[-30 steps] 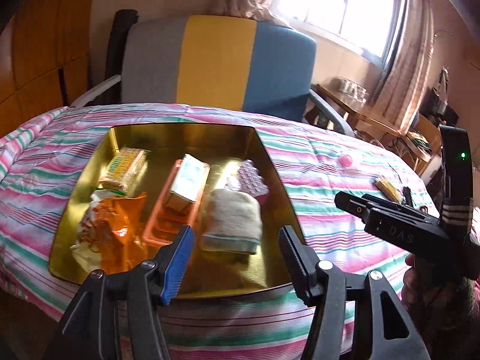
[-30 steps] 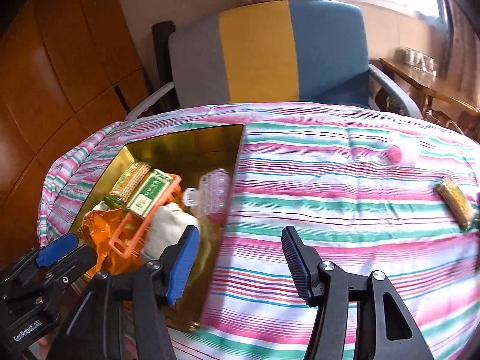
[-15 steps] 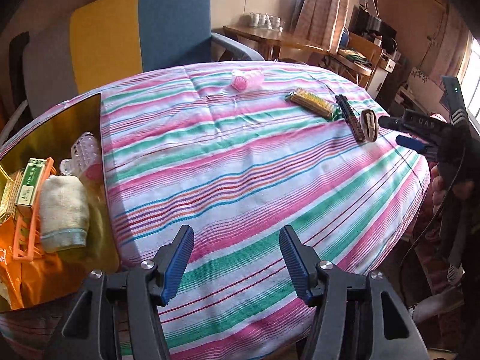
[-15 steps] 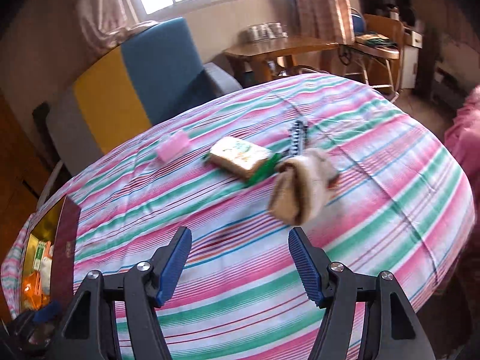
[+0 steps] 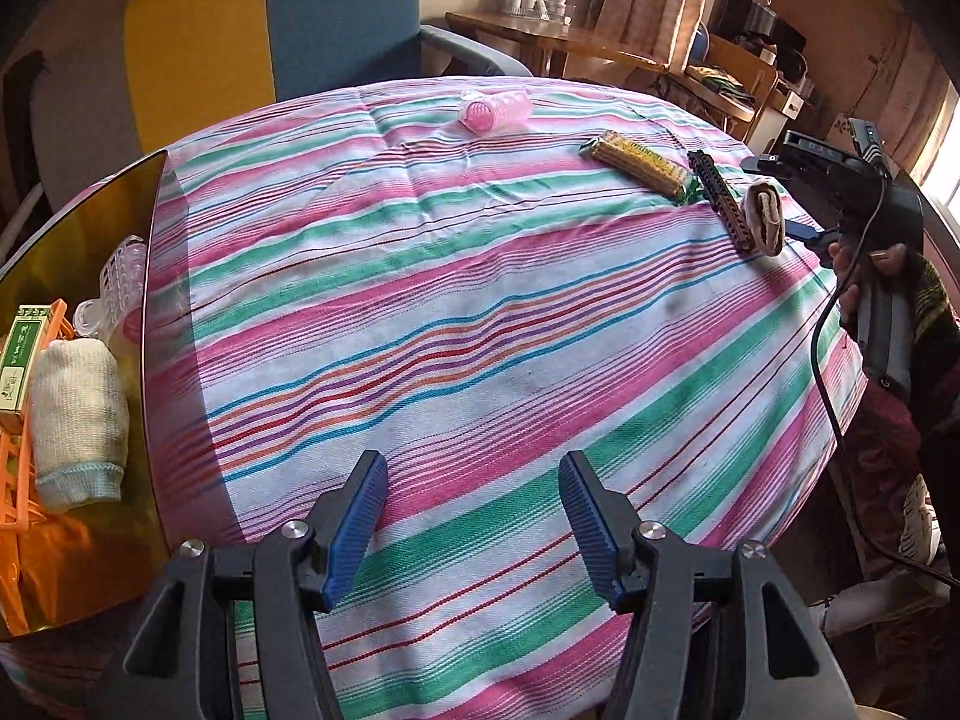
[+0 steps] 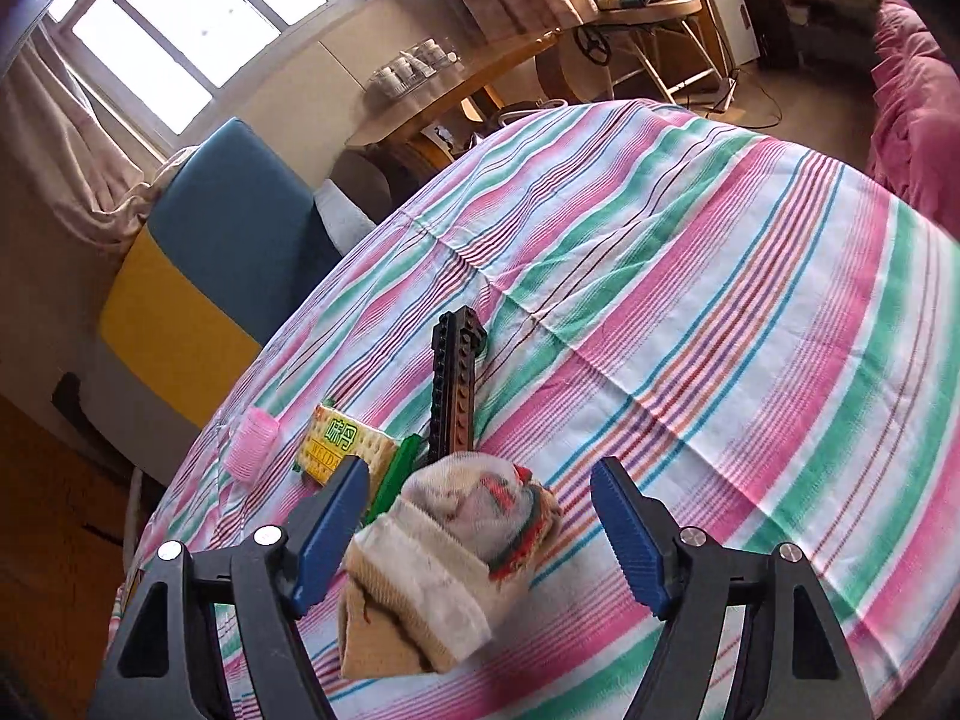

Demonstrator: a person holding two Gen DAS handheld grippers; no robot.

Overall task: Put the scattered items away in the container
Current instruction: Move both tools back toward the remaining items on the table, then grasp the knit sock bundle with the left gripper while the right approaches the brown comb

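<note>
1. The rolled cream sock with red and green trim point(image 6: 456, 546) lies on the striped cloth between the right gripper's point(image 6: 480, 534) two blue-padded fingers point(image 6: 327, 525), nearer the left-hand finger. Its long axis runs from low left, where the cuff is, up towards the right. No pad presses on it.
2. The right gripper's jaws have just been opening and stand wide, holding nothing. By my reading this hand is the nearer one and only has to drop and close across the sock.
3. Just beyond the fingertips, the dark brown studded building-block bar point(image 6: 457, 384) runs straight away from the gripper. It touches or nearly touches the sock, so a grip could catch it too.
4. To the left of the bar lies the yellow cracker packet with green ends point(image 6: 348, 444), and further left the pink ribbed plastic roller point(image 6: 252, 444).
5. The left gripper point(image 5: 474, 516) is open and empty over bare cloth, well apart from the sock.
6. To the left of its fingers sits the gold metal tray point(image 5: 153, 324), holding a rolled grey-white sock point(image 5: 78, 420), a small green-printed box point(image 5: 21, 354), an orange plastic frame point(image 5: 36, 450), an orange bag point(image 5: 54, 558) and a clear plastic piece point(image 5: 123, 276).
</note>
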